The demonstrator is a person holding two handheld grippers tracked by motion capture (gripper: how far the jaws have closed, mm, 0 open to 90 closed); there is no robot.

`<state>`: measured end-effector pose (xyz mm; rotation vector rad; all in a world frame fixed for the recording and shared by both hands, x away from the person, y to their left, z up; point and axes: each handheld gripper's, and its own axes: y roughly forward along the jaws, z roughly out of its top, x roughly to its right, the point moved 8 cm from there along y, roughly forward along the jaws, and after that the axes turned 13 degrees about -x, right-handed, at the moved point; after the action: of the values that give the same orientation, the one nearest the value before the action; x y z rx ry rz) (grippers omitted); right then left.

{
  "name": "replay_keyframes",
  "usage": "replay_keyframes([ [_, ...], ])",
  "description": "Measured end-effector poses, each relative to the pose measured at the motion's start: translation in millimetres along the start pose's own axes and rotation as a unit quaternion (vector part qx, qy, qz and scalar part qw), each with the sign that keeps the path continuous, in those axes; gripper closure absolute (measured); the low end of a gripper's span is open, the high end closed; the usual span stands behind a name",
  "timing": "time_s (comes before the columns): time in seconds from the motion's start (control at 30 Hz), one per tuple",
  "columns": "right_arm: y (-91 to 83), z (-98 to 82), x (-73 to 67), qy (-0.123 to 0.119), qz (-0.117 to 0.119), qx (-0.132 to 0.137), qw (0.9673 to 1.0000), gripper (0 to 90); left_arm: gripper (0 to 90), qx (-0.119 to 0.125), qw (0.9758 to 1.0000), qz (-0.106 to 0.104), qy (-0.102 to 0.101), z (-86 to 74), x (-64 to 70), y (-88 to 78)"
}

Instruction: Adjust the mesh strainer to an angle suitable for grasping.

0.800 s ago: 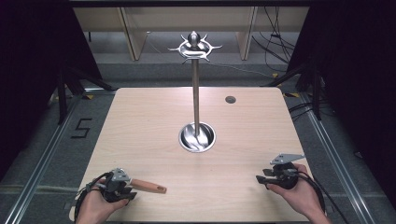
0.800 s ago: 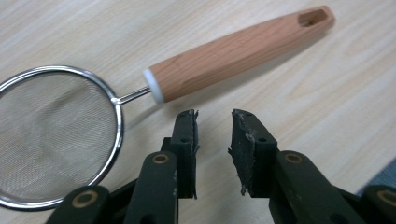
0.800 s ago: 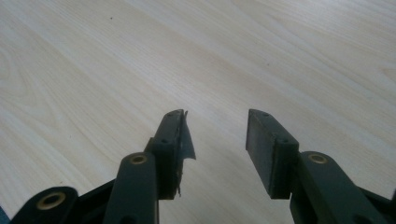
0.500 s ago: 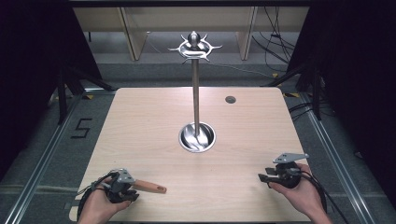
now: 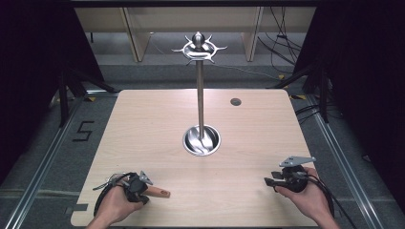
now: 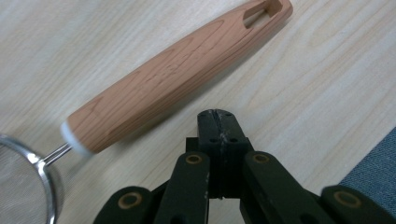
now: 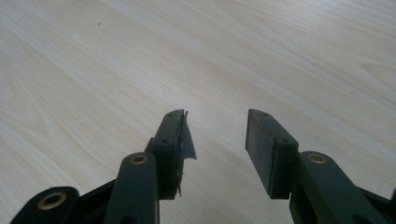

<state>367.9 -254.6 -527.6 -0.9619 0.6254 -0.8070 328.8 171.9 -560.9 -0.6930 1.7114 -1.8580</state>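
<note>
Jaws, left: pressed flat together with nothing between them on the left gripper (image 6: pixel 218 122). It's just sitting beside the strainer's handle, not on it.
Jaws, right: spread apart and bare on the right gripper (image 7: pixel 215 135), plain wood grain under the gap.
Strainer: a small mesh strainer (image 6: pixel 21 179) with a wooden handle (image 6: pixel 180 70) lies flat on the desk (image 5: pixel 143 129) near its front left corner. In the left gripper view the handle runs diagonally just past the jaw tips, with the hanging slot at the far end and the wire rim and mesh at the near end.
Left hand: parked at that front left corner in the high view (image 5: pixel 131 187), handle (image 5: pixel 157 192) poking out toward the middle of the desk.
Right hand: near the front right corner (image 5: pixel 274 180), well apart from the strainer.
Stand: tall metal hook stand (image 5: pixel 199 95) in the middle of the desk, round base, hooks at the top all bare as far as I can see.
Done so far: honestly nothing yet, by my read. Strainer's on the wood, nobody's gripping it.
Left to do: my guess is open up, grab the handle, lift, and hang it by the slot on one of those hooks. So basically the whole job.
</note>
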Motion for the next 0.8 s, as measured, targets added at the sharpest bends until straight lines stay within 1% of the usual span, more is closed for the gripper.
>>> replay_keyframes([
  [0.03, 0.9, -0.4, 3.1, -0.015, -0.008, 0.000, 0.9999, 58.3, 89.5, -0.004, 1.0000, 0.001, 0.001, 1.1, -0.1, -0.3],
  [0.07, 0.8, -0.7, 2.1, -0.010, -0.006, -0.002, 0.9999, 58.4, 89.4, -0.003, 1.0000, 0.001, -0.002, 3.2, -0.5, 0.2],
  [0.1, 1.5, -0.8, -0.3, -0.003, 0.000, -0.002, 1.0000, 58.4, 89.4, -0.001, 1.0000, 0.006, -0.002, 5.1, -2.0, 0.2],
  [0.13, 0.4, -1.8, -0.2, -0.002, -0.002, -0.009, 1.0000, 58.4, 89.4, -0.005, 1.0000, 0.007, -0.004, 6.4, -3.0, 0.0],
  [0.17, -0.5, -1.5, -2.5, 0.006, 0.006, -0.012, 0.9999, 58.5, 89.5, -0.006, 1.0000, 0.005, -0.005, 8.1, -3.9, 0.2],
  [0.2, -1.1, -1.9, -2.2, 0.002, 0.005, -0.015, 0.9999, 58.4, 89.4, -0.002, 0.9999, 0.007, -0.010, 10.4, -4.6, 0.5],
  [0.23, -1.4, -2.4, -2.4, 0.003, 0.006, -0.017, 0.9998, 58.4, 89.4, -0.004, 0.9999, 0.008, -0.009, 12.4, -6.1, 0.1],
  [0.27, -0.9, -1.5, -0.8, -0.006, 0.001, -0.013, 0.9999, 58.4, 89.4, -0.004, 0.9999, 0.008, -0.007, 15.3, -8.0, -0.1],
  [0.3, -0.7, -1.5, -0.6, -0.008, 0.000, -0.012, 0.9999, 58.4, 89.4, -0.001, 0.9999, 0.010, -0.012, 17.4, -8.5, 0.1],
  [0.33, -0.6, -1.6, -0.8, -0.008, 0.001, -0.013, 0.9999, 58.4, 89.4, -0.003, 0.9999, 0.011, -0.010, 19.8, -10.2, -0.5],
  [0.4, 1.0, -0.7, 1.0, -0.021, -0.005, -0.008, 0.9997, 58.4, 89.4, 0.000, 0.9999, 0.012, -0.012, 25.8, -13.3, -0.5],
  [0.43, 3.2, 1.0, 0.6, -0.017, -0.006, 0.004, 0.9998, 58.4, 89.4, 0.004, 0.9998, 0.012, -0.016, 28.9, -14.5, 0.0],
  [0.47, 0.0, -1.5, -0.8, -0.009, 0.001, -0.017, 0.9998, 58.4, 89.4, 0.003, 0.9998, 0.012, -0.015, 31.3, -16.7, 0.4],
  [0.5, 0.6, -1.8, -1.9, -0.002, 0.003, -0.016, 0.9999, 58.4, 89.4, 0.002, 0.9997, 0.012, -0.021, 33.3, -18.2, 0.8],
  [0.53, 0.6, -2.3, -2.1, 0.000, 0.004, -0.019, 0.9998, 58.4, 89.4, 0.001, 0.9997, 0.013, -0.023, 35.1, -20.2, 1.2],
  [0.57, 0.8, -2.3, -1.5, -0.006, 0.003, -0.019, 0.9998, 58.3, 89.4, -0.002, 0.9996, 0.011, -0.024, 36.5, -21.9, 1.0],
  [0.63, 1.9, -3.8, -0.7, -0.007, 0.003, -0.023, 0.9997, 58.2, 89.4, 0.000, 0.9996, 0.015, -0.024, 40.8, -25.8, 0.9],
  [0.67, 2.9, -3.7, -0.6, -0.004, 0.002, -0.021, 0.9998, 58.1, 89.4, -0.001, 0.9996, 0.013, -0.024, 42.9, -27.4, 1.0],
  [0.7, 5.0, -2.0, -0.9, -0.002, 0.002, -0.007, 1.0000, 58.1, 89.4, 0.007, 0.9993, 0.015, -0.032, 45.2, -27.7, 1.4],
  [0.73, 3.6, -3.3, -0.6, -0.004, 0.002, -0.017, 0.9999, 58.1, 89.3, 0.002, 0.9995, 0.015, -0.028, 46.3, -29.0, 0.6],
  [0.77, 1.8, -4.4, -0.1, -0.007, 0.002, -0.026, 0.9996, 58.1, 89.3, 0.007, 0.9994, 0.014, -0.030, 47.9, -28.6, -0.3],
  [0.8, 0.6, -4.4, -1.3, -0.001, 0.005, -0.029, 0.9996, 58.1, 89.2, 0.010, 0.9995, 0.011, -0.027, 49.3, -28.3, -2.9],
])
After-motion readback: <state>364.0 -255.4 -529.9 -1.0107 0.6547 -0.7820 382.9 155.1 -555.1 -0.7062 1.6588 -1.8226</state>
